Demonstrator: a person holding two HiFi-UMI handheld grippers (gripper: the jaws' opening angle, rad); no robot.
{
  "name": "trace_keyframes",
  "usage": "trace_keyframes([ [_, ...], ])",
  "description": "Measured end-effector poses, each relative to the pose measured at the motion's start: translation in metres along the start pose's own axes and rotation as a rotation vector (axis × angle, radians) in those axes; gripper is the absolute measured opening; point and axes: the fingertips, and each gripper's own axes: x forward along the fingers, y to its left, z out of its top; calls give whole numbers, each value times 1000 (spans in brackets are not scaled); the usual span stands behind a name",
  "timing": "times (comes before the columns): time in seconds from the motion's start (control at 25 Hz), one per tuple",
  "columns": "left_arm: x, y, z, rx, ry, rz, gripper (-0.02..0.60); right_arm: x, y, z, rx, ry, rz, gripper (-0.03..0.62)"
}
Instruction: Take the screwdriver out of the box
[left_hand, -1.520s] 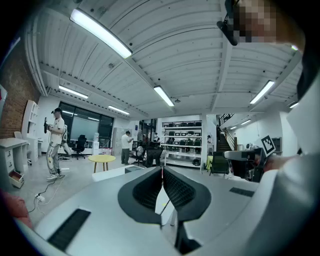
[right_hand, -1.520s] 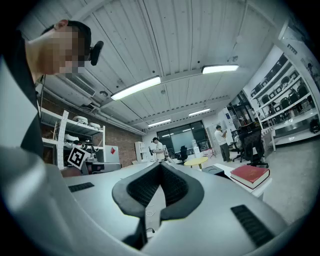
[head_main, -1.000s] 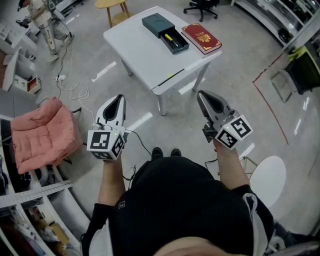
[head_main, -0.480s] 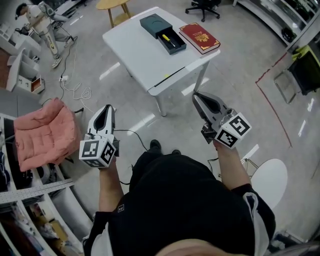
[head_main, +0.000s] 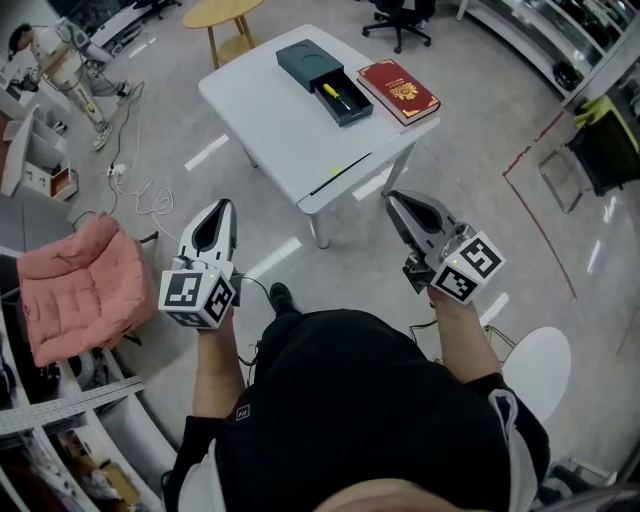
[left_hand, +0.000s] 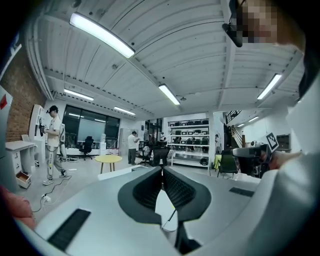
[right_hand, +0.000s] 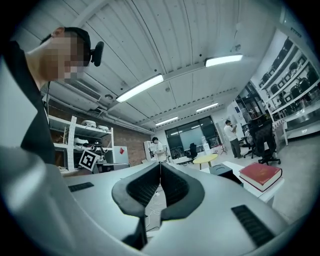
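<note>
Grey workshop floor (head_main: 480, 190). Nearest, I hold the left gripper (head_main: 224, 204) and right gripper (head_main: 391, 197), jaws pressed together, nothing between. Farther: white table (head_main: 265, 120); on it the open box (head_main: 305, 58) with the yellow screwdriver (head_main: 334, 94) inside, book (head_main: 399, 90) just beside.

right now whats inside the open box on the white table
A yellow-handled screwdriver lies in the pulled-out drawer of the dark box on the table. Anything under the box's closed cover is hidden.
</note>
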Motion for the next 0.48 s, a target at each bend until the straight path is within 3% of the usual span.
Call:
trace_keyframes([
  [0.2, 27, 49, 5, -9, -1, -52, 21, 53, -9, -1, -2, 12, -55, 29],
  [0.48, 43, 144, 7, 21, 21, -85, 21, 166, 9, -10, -4, 24, -59, 29],
])
